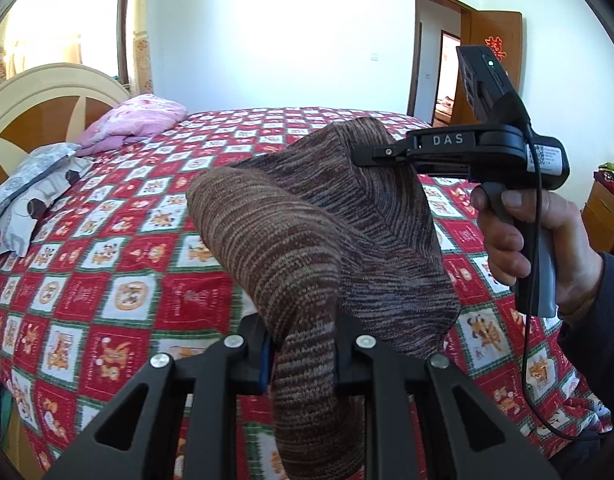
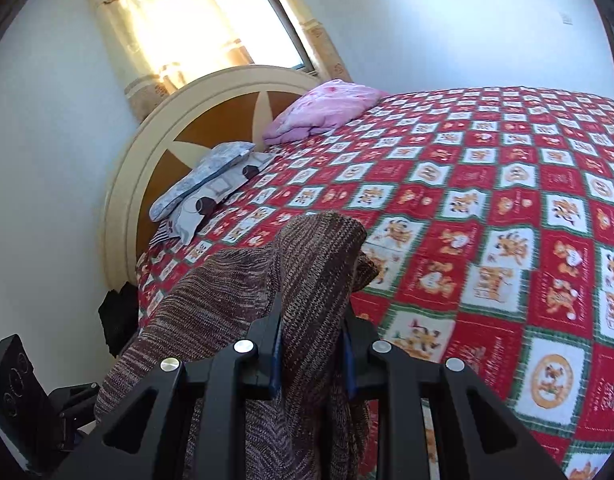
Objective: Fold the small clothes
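A brown striped knit garment hangs in the air above the bed, held at two spots. My left gripper is shut on a bunched edge of it near the bottom of the left wrist view. My right gripper comes in from the right in that view and is shut on the garment's upper edge. In the right wrist view the right gripper clamps a fold of the garment, which drapes down to the left. Part of the left gripper's body shows at the bottom left.
The bed with a red checked cartoon quilt fills the space below. A pink folded blanket and grey patterned pillows lie by the cream headboard. A wooden door and cabinet stand at the right.
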### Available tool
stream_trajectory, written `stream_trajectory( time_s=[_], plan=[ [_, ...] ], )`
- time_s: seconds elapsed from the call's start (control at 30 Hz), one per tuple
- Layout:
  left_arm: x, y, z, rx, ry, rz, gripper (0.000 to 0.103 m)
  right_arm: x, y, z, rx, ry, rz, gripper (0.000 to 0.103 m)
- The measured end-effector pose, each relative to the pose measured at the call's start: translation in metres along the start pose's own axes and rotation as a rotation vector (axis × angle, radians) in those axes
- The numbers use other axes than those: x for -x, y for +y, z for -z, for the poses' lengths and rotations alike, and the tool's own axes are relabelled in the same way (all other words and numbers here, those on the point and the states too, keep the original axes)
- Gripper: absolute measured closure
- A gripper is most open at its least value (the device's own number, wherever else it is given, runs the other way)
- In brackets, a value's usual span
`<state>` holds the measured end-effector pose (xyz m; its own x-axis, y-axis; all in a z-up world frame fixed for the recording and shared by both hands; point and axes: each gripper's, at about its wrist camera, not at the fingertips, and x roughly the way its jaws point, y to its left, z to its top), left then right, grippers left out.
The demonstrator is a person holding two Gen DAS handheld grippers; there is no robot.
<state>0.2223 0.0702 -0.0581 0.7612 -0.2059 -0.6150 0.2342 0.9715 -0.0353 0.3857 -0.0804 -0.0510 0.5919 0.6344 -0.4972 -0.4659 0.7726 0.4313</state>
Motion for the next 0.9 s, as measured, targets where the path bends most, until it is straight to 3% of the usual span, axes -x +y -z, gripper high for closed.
stream_trajectory(
  time_s=[0.47, 0.9],
  plan=[
    [0.004, 0.028, 0.020, 0.017, -0.008, -0.054, 0.081, -0.053, 0.030, -0.005, 0.049, 0.096, -0.016, 0.080],
    [-0.012, 0.053, 0.051, 0.047, 0.069, -0.092, 0.081, -0.139, 0.046, 0.009, 0.087, 0.245, -0.005, 0.080]
  ],
)
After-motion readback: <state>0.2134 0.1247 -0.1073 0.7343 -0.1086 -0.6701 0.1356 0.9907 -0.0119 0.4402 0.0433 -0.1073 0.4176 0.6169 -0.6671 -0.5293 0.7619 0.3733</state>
